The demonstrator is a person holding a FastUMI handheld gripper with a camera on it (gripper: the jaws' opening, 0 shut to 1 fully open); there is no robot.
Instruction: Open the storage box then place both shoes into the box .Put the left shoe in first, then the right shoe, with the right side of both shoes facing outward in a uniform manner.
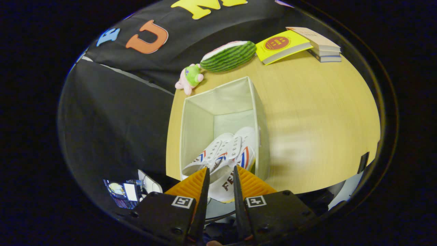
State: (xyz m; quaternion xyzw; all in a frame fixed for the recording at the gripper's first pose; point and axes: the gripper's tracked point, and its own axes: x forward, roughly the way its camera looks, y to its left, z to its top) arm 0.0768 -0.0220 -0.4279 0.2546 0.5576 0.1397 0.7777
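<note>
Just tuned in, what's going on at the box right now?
The hand-held tongs are closed on the heel of a white sneaker, holding it at the near edge of the open fabric storage box on the wooden table. Another white sneaker already lies inside, beside it.

A light wood-grain bench [317, 112] carries everything here. An open, pale fabric storage box [261, 119] stands on it near its edge, just ahead of the tongs. Beyond the box, by the far edge of the bench, lie a small pink and green plush toy [189, 78] and, just beside it, a watermelon-slice cushion [228, 56]. Further along that edge a yellow book [281, 46] leans with one side propped on a short stack of books [321, 44].
</note>
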